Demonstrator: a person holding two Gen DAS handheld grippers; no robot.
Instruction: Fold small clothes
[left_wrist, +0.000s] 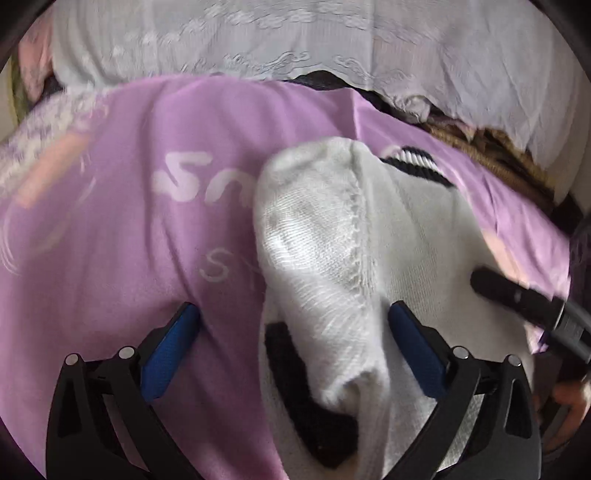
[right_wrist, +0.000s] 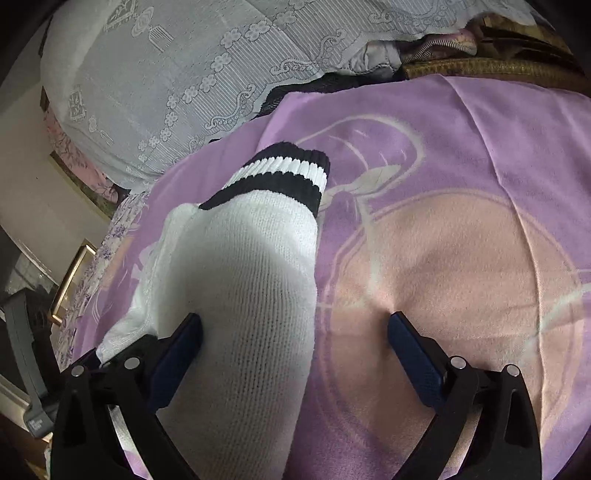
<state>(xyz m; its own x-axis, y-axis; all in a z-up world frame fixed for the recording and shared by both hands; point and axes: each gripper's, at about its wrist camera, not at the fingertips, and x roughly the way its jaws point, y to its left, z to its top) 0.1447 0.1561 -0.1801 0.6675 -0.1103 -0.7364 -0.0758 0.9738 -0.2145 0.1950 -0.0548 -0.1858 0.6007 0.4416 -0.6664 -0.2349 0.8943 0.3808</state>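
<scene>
while a white sock (left_wrist: 332, 258) with a black-and-white striped cuff (right_wrist: 284, 173) lies on a purple blanket (left_wrist: 110, 258), both claws stand open over it. the left claw (left_wrist: 293, 321) straddles the sock's folded-over body, its blue pads wide apart, one on the blanket, one at the sock's edge. the right claw (right_wrist: 295, 328) has one finger (right_wrist: 181, 343) pressing on the sock and the other on the blanket's pink print. a pale lace cloth (right_wrist: 166, 74) lies beyond the blanket.
</scene>
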